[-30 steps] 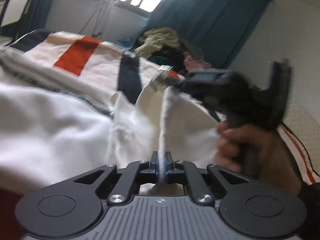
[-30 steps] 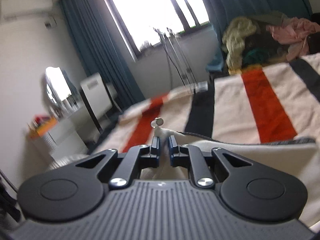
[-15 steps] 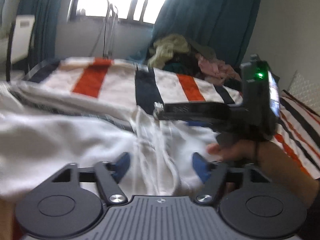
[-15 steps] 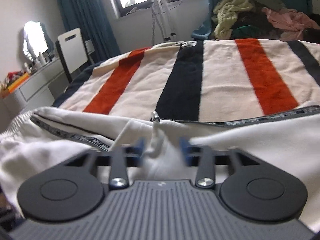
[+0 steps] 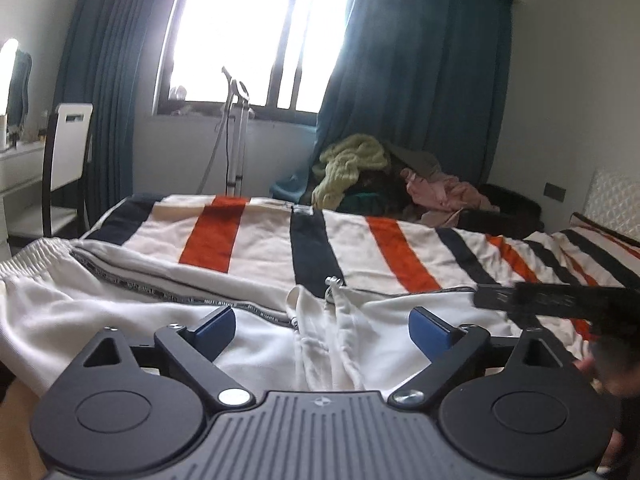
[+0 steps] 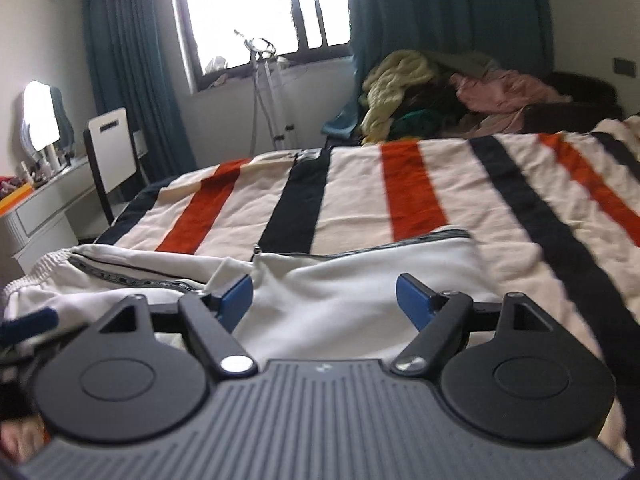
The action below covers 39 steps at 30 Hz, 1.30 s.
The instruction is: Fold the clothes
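A white garment (image 5: 120, 312) with a dark printed tape along its edge lies flat on the striped bedspread (image 5: 256, 236). Its drawstring, tipped with metal (image 5: 332, 281), rests on the bunched middle. My left gripper (image 5: 322, 324) hovers just in front of that bunch; its jaws are opening and nothing is between the pads. To its right, the right gripper shows as a dark blur (image 5: 560, 300). In the right wrist view my right gripper (image 6: 325, 296) is over the garment (image 6: 360, 276), its jaws opening too, holding nothing.
A heap of mixed clothes (image 5: 360, 168) sits at the far side of the bed. A white chair (image 5: 68, 148) and a dressing table (image 6: 36, 204) stand at the left. A metal stand (image 5: 236, 132) rises below the window.
Both grippers were shut on the white cloth and its drawstring; they have let go and opened wide. The cloth has dropped flat on the bed, and both hands have drawn back.
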Each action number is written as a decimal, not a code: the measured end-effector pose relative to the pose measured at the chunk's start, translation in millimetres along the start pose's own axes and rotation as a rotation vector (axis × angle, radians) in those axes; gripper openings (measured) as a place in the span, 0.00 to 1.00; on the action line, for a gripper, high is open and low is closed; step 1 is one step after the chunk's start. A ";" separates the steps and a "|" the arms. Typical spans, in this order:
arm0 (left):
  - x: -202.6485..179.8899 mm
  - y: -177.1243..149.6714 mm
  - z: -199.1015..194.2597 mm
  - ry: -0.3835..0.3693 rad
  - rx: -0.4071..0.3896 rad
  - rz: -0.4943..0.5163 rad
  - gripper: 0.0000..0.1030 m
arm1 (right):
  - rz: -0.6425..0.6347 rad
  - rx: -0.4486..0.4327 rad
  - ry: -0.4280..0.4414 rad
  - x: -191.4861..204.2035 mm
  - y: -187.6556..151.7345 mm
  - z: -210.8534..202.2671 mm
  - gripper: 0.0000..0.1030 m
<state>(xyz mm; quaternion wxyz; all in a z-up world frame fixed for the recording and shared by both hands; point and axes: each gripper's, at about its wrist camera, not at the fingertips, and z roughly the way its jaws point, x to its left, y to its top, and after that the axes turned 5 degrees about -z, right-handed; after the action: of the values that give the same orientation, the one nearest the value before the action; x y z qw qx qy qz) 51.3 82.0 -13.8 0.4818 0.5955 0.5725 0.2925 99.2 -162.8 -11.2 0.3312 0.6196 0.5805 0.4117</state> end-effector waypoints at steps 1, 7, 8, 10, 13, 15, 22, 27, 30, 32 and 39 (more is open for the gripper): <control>-1.4 -0.3 -3.9 0.000 -0.004 0.003 0.93 | 0.020 -0.005 -0.004 -4.6 -3.3 -11.4 0.78; -3.8 -6.5 -21.4 -0.001 0.004 -0.011 0.94 | 0.093 -0.035 -0.028 -20.2 -24.8 -67.9 0.78; -4.0 -7.7 -23.1 0.002 0.007 -0.013 0.94 | 0.091 -0.038 -0.032 -20.5 -28.6 -73.5 0.78; -4.5 -8.9 -23.9 0.005 0.011 -0.009 0.94 | 0.078 -0.038 -0.040 -20.6 -34.7 -80.6 0.78; -4.5 -9.6 -22.4 0.014 0.019 -0.007 0.95 | 0.055 -0.030 -0.052 -20.0 -38.1 -81.2 0.78; -3.7 -10.5 -19.7 0.021 0.028 -0.007 0.95 | 0.053 -0.023 -0.053 -19.7 -37.8 -78.5 0.78; -1.5 -13.0 -10.0 0.036 0.058 -0.011 0.95 | 0.044 -0.012 -0.047 -16.1 -39.3 -76.7 0.78; 10.3 -12.8 -0.2 0.056 0.101 -0.071 0.95 | 0.041 -0.011 -0.045 -15.4 -39.1 -76.6 0.78; 26.3 -13.0 8.3 0.102 0.154 -0.150 0.95 | 0.041 -0.008 -0.041 -15.8 -38.6 -76.4 0.78; 43.7 -12.0 13.4 0.128 0.193 -0.239 0.95 | 0.042 -0.005 -0.039 -16.3 -39.0 -75.9 0.78; 151.1 -9.7 17.9 0.257 0.310 -0.723 0.95 | 0.059 0.027 -0.051 -21.0 -43.3 -69.6 0.78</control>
<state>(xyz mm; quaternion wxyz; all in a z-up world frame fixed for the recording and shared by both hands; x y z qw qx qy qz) 89.8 222.2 -59.9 0.3827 0.3803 0.8375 0.0866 17.8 -183.7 -21.5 0.3253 0.6511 0.5589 0.3974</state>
